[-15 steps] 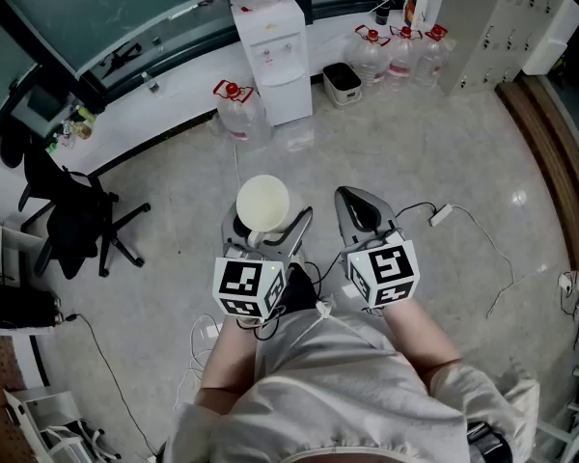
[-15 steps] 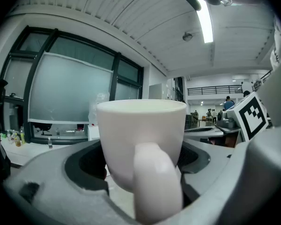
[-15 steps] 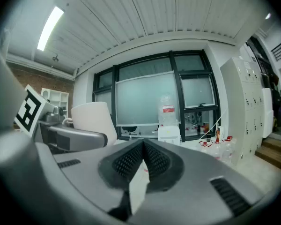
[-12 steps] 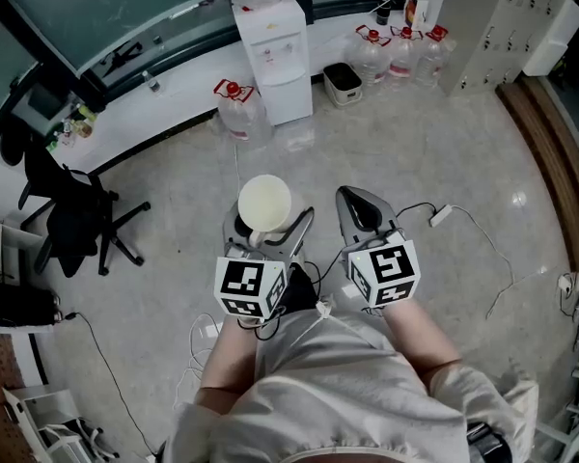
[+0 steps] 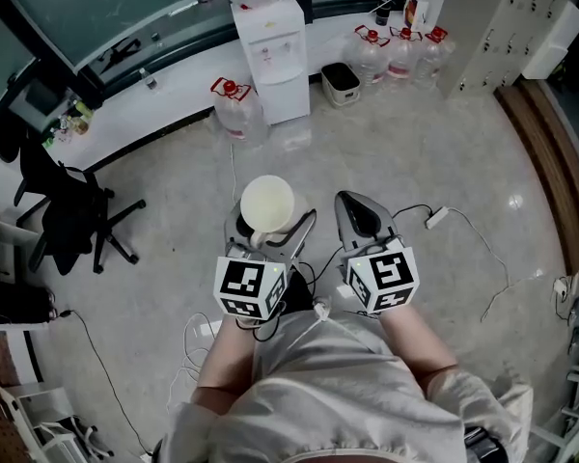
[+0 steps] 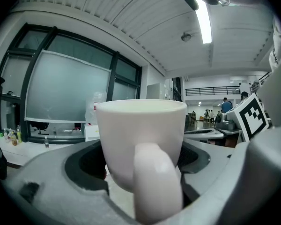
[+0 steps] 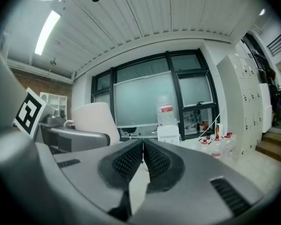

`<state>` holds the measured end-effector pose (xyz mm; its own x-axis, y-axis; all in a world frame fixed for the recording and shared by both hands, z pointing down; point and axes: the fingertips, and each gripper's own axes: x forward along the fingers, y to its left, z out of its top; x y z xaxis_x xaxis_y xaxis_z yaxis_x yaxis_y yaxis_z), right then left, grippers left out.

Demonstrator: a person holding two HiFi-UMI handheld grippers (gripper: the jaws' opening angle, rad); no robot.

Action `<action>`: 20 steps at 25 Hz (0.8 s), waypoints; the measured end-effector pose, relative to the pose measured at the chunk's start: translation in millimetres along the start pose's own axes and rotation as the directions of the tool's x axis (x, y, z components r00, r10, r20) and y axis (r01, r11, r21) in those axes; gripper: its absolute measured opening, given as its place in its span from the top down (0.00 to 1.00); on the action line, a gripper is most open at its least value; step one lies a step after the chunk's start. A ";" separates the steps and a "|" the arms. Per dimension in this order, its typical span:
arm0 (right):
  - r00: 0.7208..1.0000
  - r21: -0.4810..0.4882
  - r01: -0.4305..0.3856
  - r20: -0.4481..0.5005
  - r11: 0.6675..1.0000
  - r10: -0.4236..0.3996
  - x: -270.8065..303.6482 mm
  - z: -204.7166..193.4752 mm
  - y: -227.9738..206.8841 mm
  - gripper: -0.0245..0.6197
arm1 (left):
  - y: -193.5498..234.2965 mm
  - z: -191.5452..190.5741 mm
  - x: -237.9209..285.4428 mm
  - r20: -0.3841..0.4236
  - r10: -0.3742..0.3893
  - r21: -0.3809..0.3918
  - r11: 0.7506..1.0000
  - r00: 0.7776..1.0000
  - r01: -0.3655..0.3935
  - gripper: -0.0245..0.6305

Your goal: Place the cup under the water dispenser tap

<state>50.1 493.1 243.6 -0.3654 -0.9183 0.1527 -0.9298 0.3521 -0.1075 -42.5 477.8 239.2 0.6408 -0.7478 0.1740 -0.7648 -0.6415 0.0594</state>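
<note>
A white cup (image 5: 267,203) (image 6: 140,139) sits upright between the jaws of my left gripper (image 5: 268,230), which is shut on it; its handle (image 6: 157,182) faces the camera in the left gripper view. My right gripper (image 5: 359,210) (image 7: 143,156) is beside it on the right, shut with nothing between its pads. The white water dispenser (image 5: 273,51) (image 7: 168,131) stands ahead against the window ledge, a bottle on top. Its tap is too small to make out. Both grippers are well short of it, over the floor.
Water jugs (image 5: 234,104) (image 5: 396,51) stand on the floor left and right of the dispenser, with a small bin (image 5: 343,82) between. A black office chair (image 5: 72,215) is at left. Cables (image 5: 463,222) trail across the floor at right. Lockers (image 5: 507,17) stand at the far right.
The view has shifted slightly; the grippers with the cup have edged a little forward toward the dispenser. The grip on the cup is unchanged.
</note>
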 end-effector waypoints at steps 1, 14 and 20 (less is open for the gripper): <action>1.000 0.002 0.004 -0.007 1.000 -0.004 -0.7 -3.5 -2.3 0.92 | -1.3 -1.1 1.3 0.000 -0.003 -0.001 1.000 1.000 0.003 0.28; 0.996 0.062 0.004 -0.093 0.998 0.002 38.8 -53.2 -30.2 0.92 | 35.2 -29.2 55.5 -0.026 -0.013 0.008 1.000 1.000 0.014 0.28; 0.992 0.050 0.036 -0.126 0.998 -0.030 101.2 -47.8 -50.0 0.92 | 80.3 -28.9 105.6 -0.044 -0.049 -0.032 0.998 0.998 0.048 0.28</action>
<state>57.5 391.2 311.4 -0.3403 -0.8981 0.2787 -0.9391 0.3091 -0.1504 -38.2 352.3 290.7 0.6740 -0.7071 0.2139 -0.7351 -0.6708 0.0987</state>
